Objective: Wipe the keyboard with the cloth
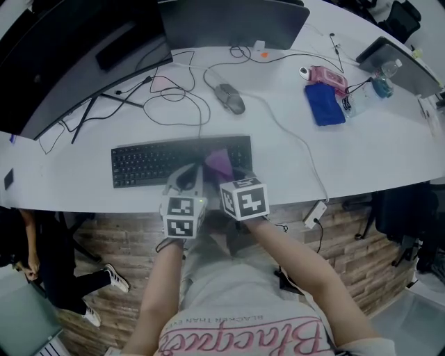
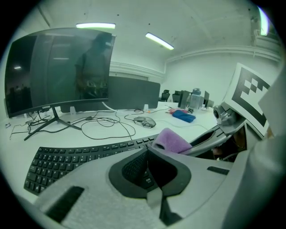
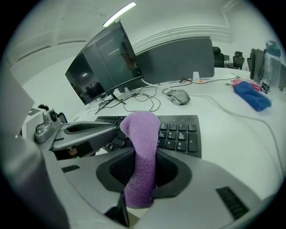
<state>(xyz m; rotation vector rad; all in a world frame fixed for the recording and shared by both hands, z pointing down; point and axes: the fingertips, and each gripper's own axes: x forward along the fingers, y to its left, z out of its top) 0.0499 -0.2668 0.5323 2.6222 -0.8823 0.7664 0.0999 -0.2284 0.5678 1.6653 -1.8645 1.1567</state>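
A black keyboard (image 1: 153, 162) lies along the white desk's near edge. My right gripper (image 1: 233, 175) hovers over the keyboard's right end and is shut on a purple cloth (image 1: 219, 161). In the right gripper view the cloth (image 3: 142, 138) stands up from between the jaws of that gripper (image 3: 143, 176), above the number keys of the keyboard (image 3: 181, 132). My left gripper (image 1: 186, 182) sits just left of it, at the keyboard's front edge. The left gripper view shows this gripper (image 2: 149, 174) with jaws shut and nothing in them, with the keyboard (image 2: 67, 163) and the cloth (image 2: 172, 141) beyond.
A grey mouse (image 1: 231, 99) and loose cables lie behind the keyboard. A curved monitor (image 1: 69, 55) stands at the back left, and another screen (image 1: 229, 21) behind the middle. A blue cloth (image 1: 324, 104), a pink item and a bottle (image 1: 382, 80) are at the right.
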